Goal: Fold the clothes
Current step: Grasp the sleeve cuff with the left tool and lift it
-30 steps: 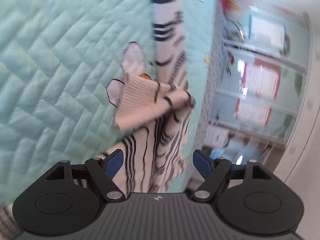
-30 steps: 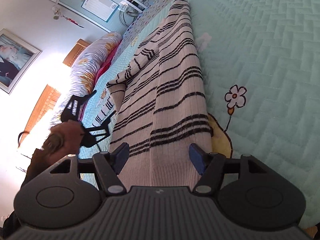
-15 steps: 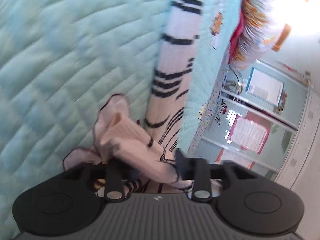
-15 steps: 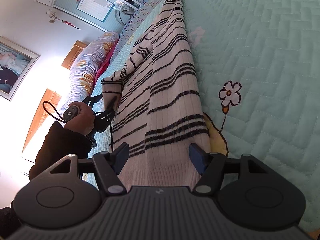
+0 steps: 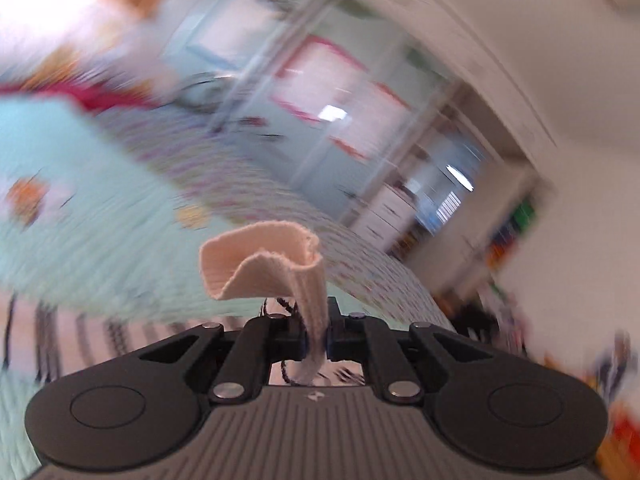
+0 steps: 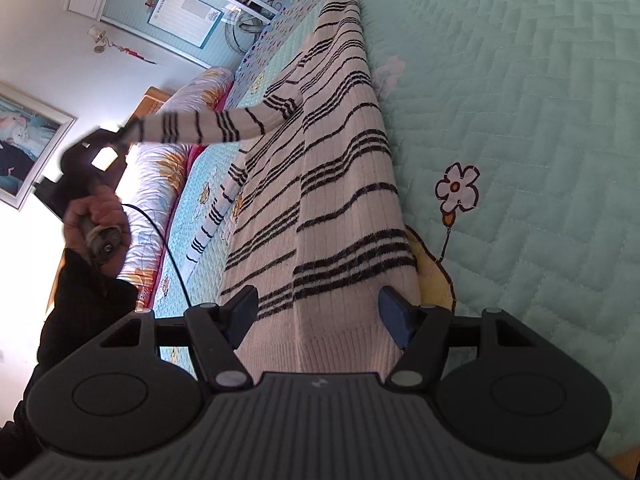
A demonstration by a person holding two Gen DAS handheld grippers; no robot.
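Note:
A cream sweater with black stripes (image 6: 340,184) lies lengthwise on the mint quilted bedspread (image 6: 540,120). My left gripper (image 5: 318,344) is shut on the ribbed cream cuff (image 5: 264,264) of one sleeve. In the right wrist view that sleeve (image 6: 200,126) stretches up and away from the bed, held by the left gripper (image 6: 108,140) in a hand (image 6: 96,216). My right gripper (image 6: 320,316) stands open over the sweater's hem, with the cloth between its fingers but not pinched.
A flowered pillow (image 6: 160,184) lies along the bed's far side. Beyond it are a white wall, a framed picture (image 6: 24,144) and cabinet doors (image 6: 180,4). A cable (image 6: 168,248) hangs from the left hand. The left wrist view is heavily blurred.
My left gripper closed on the sleeve cuff, then rose fast and rolled, lifting the sleeve off the bed. The right gripper stayed over the hem.

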